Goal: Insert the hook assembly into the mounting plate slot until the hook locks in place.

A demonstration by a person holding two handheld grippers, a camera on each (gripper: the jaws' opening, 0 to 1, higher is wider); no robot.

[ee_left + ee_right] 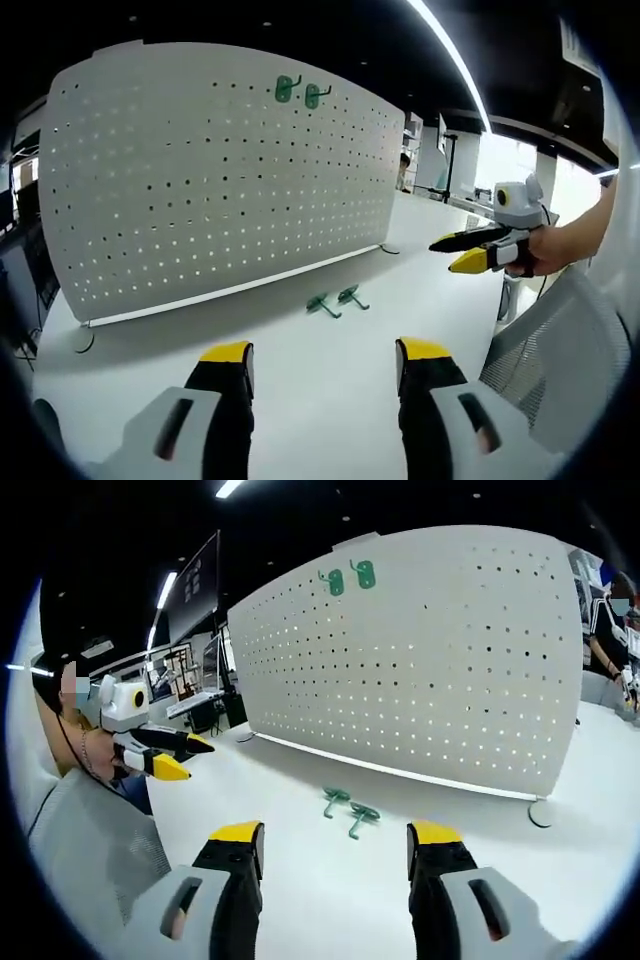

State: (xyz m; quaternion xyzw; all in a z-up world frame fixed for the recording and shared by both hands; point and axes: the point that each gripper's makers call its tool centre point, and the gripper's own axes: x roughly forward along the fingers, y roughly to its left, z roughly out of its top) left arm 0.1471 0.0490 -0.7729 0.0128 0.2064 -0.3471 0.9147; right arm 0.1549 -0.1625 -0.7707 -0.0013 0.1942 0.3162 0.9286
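Two small green hooks (pixel 338 300) lie on the white table (pixel 330 400), a little way in front of the foot of the big white pegboard (pixel 220 170). They lie just beside each other. Two more green hooks (pixel 300 93) already hang near the top edge of the pegboard.

Your left gripper (pixel 325 365) has its jaws wide apart, with nothing between them. Your right gripper (pixel 335 845) is the same, jaws apart and empty. Both hang above the table, on the near side of the hooks on the table.

These hooks look small, light and stiff, most likely hard plastic or painted metal. They could slide on the smooth table when you push at them. I would pinch one by its flat back plate, so the bent end stays free to go into a hole.

The left gripper view shows your right gripper (pixel 478 250) off to the side of the pegboard, held in your hand (pixel 560 245). The right gripper view shows your left gripper (pixel 165 755) from the other side. It also shows another person (pixel 610 630) standing past the far end of the pegboard.
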